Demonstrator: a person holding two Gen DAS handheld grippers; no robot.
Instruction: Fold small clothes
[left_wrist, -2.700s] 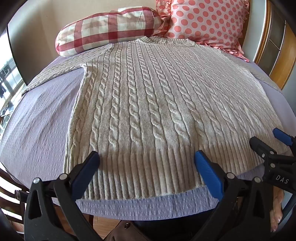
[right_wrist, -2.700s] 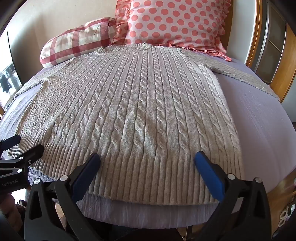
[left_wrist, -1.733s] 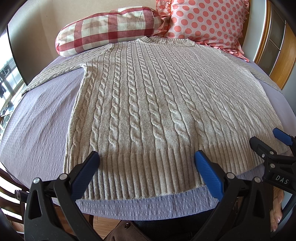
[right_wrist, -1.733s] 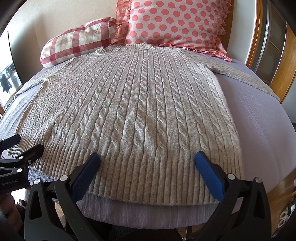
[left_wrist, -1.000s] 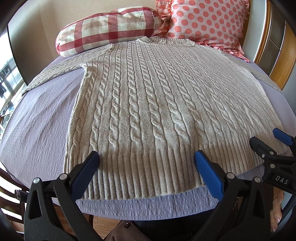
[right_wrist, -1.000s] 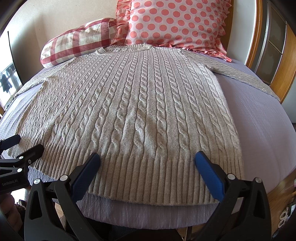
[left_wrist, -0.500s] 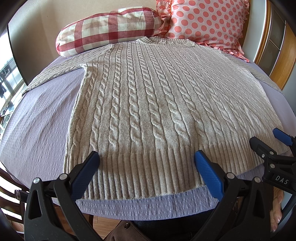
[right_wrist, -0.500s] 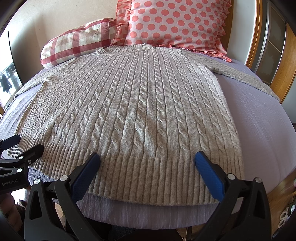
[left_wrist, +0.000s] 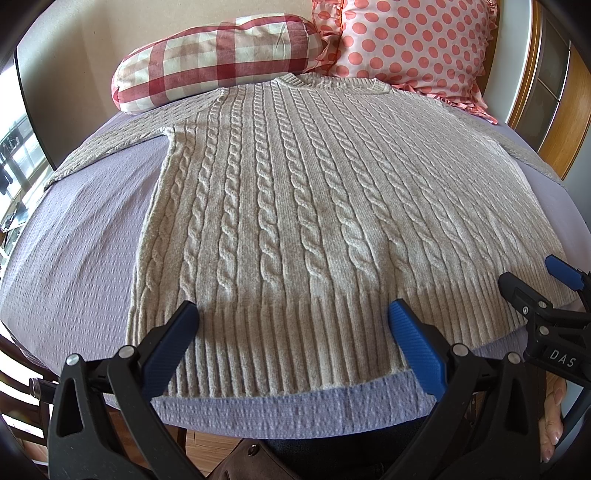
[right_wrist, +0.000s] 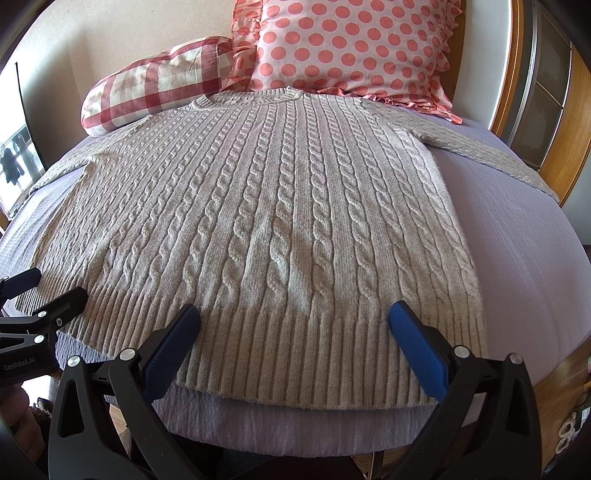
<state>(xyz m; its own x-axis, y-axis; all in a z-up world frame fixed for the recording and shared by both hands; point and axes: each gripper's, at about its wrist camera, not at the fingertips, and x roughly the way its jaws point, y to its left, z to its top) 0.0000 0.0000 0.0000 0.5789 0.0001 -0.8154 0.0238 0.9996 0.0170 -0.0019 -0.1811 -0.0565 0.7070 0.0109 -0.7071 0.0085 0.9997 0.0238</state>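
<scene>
A grey cable-knit sweater (left_wrist: 295, 206) lies flat on a lilac-covered bed (left_wrist: 74, 258), front up, neck at the far end, sleeves spread out to both sides. It also shows in the right wrist view (right_wrist: 280, 221). My left gripper (left_wrist: 291, 325) is open and empty, hovering over the left part of the ribbed hem. My right gripper (right_wrist: 293, 325) is open and empty over the right part of the hem. Each gripper shows at the edge of the other's view: the right one (left_wrist: 532, 277) and the left one (right_wrist: 44, 288).
A red checked bolster (left_wrist: 218, 59) and a pink polka-dot pillow (left_wrist: 410, 40) lean at the head of the bed. A wooden-framed door (right_wrist: 546, 92) stands at the right. The bed's near edge (right_wrist: 295, 428) drops off just below the hem.
</scene>
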